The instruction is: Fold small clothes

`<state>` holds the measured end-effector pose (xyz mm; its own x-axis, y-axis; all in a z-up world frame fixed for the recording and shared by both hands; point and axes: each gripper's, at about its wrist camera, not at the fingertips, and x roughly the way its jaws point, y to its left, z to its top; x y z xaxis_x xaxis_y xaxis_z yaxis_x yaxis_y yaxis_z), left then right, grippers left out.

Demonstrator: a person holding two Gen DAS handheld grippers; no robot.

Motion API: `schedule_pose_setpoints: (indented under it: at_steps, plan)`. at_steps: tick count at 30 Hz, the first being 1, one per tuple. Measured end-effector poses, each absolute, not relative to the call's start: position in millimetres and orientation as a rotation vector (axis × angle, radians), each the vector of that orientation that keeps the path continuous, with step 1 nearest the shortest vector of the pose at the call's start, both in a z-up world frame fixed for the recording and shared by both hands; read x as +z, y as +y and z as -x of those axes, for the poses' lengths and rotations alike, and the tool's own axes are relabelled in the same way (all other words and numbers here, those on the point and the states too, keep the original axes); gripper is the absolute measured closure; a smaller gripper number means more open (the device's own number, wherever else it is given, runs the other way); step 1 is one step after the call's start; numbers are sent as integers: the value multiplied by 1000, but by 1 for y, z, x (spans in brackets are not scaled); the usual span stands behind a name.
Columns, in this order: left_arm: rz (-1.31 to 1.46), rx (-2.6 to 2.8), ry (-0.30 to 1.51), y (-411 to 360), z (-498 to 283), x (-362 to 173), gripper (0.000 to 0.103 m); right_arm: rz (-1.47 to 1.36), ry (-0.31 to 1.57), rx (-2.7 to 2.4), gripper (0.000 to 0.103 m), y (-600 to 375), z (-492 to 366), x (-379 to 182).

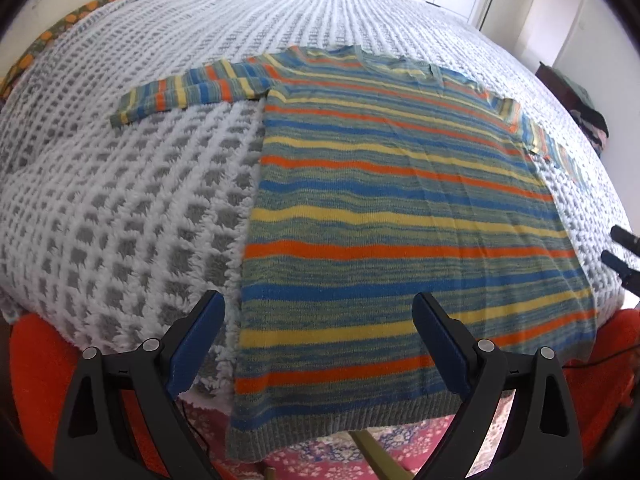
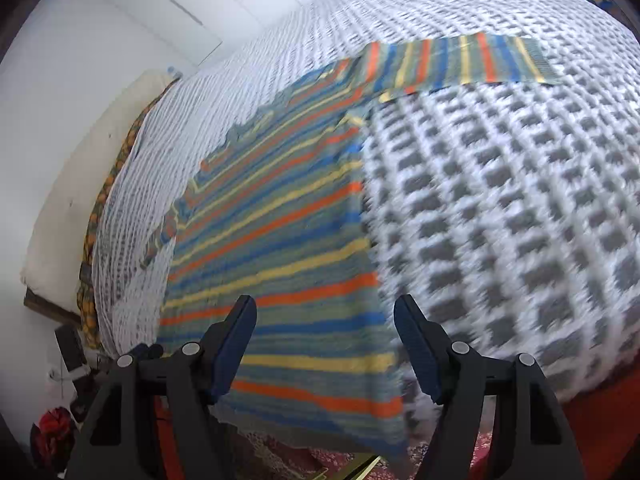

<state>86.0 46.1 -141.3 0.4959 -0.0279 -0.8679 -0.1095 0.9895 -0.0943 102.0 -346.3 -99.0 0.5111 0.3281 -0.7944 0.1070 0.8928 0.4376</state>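
I am seeing a sweater (image 1: 400, 208) showing orange, yellow and blue stripes over mottled grey-green, lying on a bed blanket (image 1: 120, 208) showing a white-and-grey checked weave, with my claws' black arms carrying dark blue pads (image 1: 440, 344) and a pink floral rug (image 1: 400, 440) showing below.

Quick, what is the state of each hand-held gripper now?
Left hand-held gripper: open, holding nothing, above the striped sweater.
Right hand-held gripper: open, holding nothing.
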Motion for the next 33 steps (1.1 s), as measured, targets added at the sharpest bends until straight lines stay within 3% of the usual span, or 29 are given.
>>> schedule_pose_setpoints:
  at_steps: [7,12,22,25,26,27,28,33]
  plan:
    - [147,66,1080,43,-95,-146,8,-757,731,-103,32,-538,-157,-40]
    - [109,68,1098,33,-98,-147,8,-886,839,-27,32,-596,-230,-73]
    - [27,78,1144,18,-106,-157,8,-767,947,-87,42,-606,-297,-134]
    - [21,80,1167,16,-108,-166,8,-772,961,-28,60,-603,-307,-143]
    - [15,79,1170,15,-108,-167,8,-742,993,-33,75,-598,-312,-146]
    - [7,77,1171,14,-109,-168,8,-705,1019,-57,95,-597,-315,-146]
    - [1,74,1167,13,-109,-167,8,-700,1024,-73,100,-598,-315,-145]
    - [4,65,1136,17,-105,-163,8,-683,947,-44,100,-587,-317,-96]
